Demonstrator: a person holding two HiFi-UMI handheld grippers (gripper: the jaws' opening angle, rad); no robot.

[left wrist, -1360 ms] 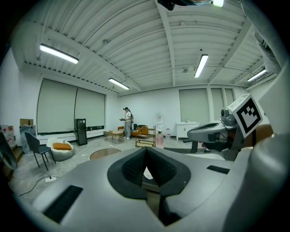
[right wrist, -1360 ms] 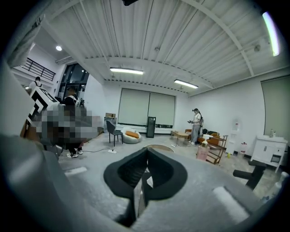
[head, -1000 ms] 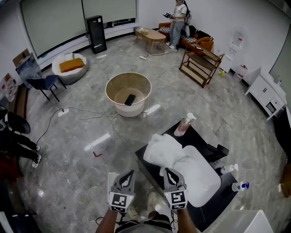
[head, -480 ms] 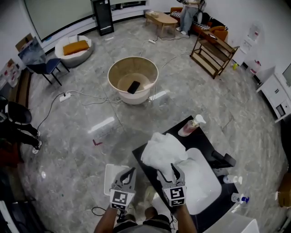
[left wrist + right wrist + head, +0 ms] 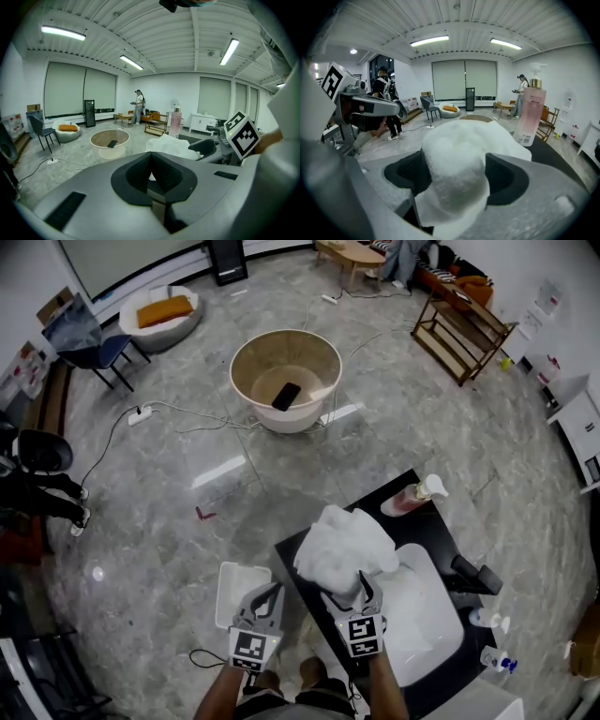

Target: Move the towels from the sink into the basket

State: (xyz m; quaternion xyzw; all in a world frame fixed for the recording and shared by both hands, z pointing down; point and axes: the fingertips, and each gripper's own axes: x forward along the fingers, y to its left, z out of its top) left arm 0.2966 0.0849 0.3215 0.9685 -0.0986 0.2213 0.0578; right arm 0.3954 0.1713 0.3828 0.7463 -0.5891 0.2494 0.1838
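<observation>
A heap of white towels [image 5: 345,547] lies on the near left end of the white sink [image 5: 433,617], spilling onto the black counter [image 5: 298,570]. My right gripper [image 5: 349,589] is down at the heap's near edge. In the right gripper view its jaws have just been opening, and a fluffy fold of towel [image 5: 457,150] stands between them; the right gripper [image 5: 454,176] is open around it. My left gripper [image 5: 267,594] hangs left of the counter, shut and empty, with its jaws meeting in the left gripper view [image 5: 153,178]. The round beige basket [image 5: 286,379] stands far off on the floor.
A dark flat object [image 5: 286,396] lies in the basket. A pink soap bottle [image 5: 412,498] and a black faucet [image 5: 473,573] stand by the sink. A white tray [image 5: 234,585] lies on the floor under my left gripper. Cables [image 5: 178,413] cross the floor left of the basket.
Both grippers have come down toward the counter. The right gripper's jaws, shut a second ago, have spread over the near edge of the towel heap. The left gripper stays shut.
</observation>
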